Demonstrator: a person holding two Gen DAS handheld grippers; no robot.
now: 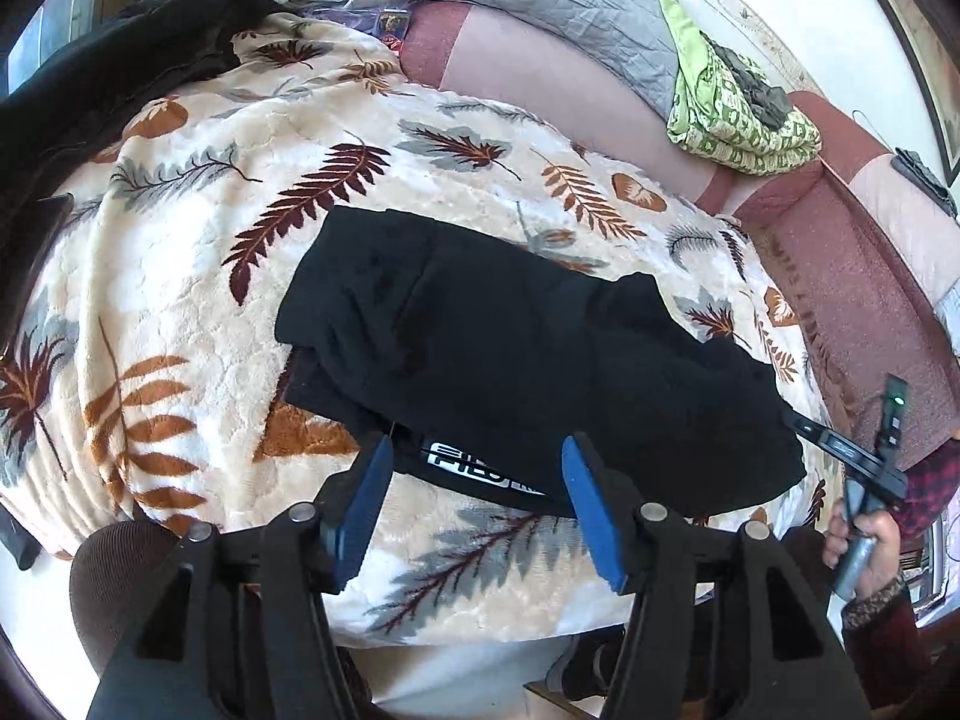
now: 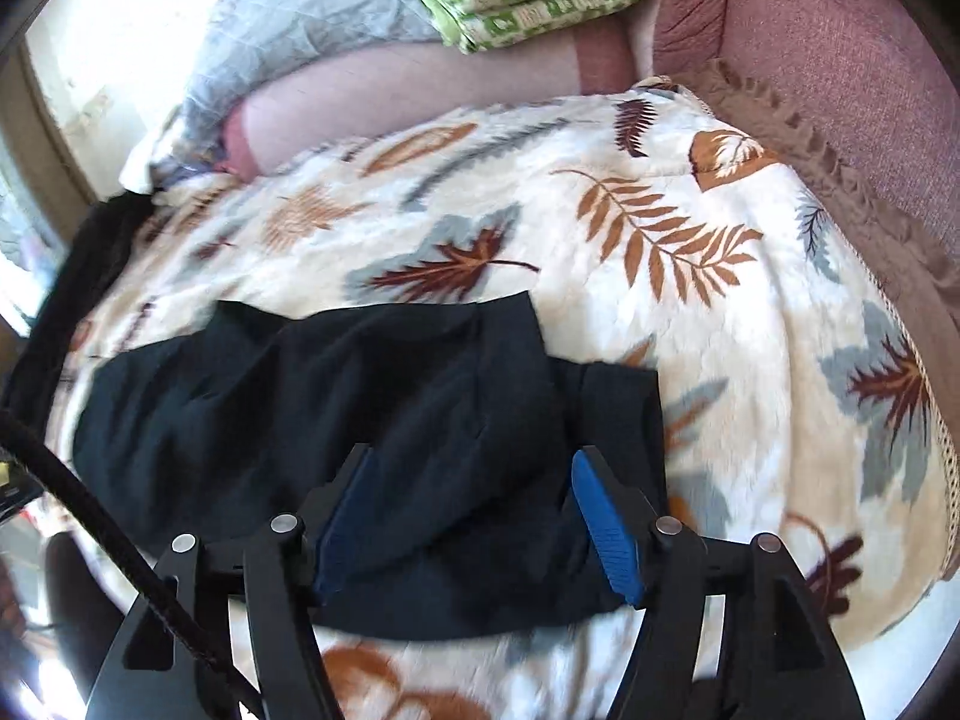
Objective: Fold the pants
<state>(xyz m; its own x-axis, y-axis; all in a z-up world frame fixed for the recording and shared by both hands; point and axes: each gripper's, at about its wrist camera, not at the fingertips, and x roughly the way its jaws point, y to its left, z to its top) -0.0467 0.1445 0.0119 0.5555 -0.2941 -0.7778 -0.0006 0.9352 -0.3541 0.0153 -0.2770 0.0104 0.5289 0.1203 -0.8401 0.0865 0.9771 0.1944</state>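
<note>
Black pants (image 1: 516,354), folded into a compact bundle, are lying mid-frame in the left wrist view on a cream leaf-print blanket (image 1: 198,300), their long axis running from upper left toward lower right, with a white printed label (image 1: 474,468) showing at the near edge. The left gripper (image 1: 477,468) is hovering just short of that near edge, jaws spread wide and holding nothing, the label sitting between its blue pads (image 1: 366,510). The right gripper (image 2: 474,480) is poised over the bundle's right-hand end, jaws likewise apart and empty, with black cloth filling the gap between them; whether the pads are touching the fabric cannot be told. Judged from this, both tools are about equally near, each facing one end of the long axis, and the fold looks largely done. Beyond the blanket: a pink sofa (image 1: 852,276), a grey quilted cover (image 1: 540,6) in the upper centre, a green patterned cloth (image 1: 738,114) at upper right, another dark garment (image 1: 120,60) at upper left.
</note>
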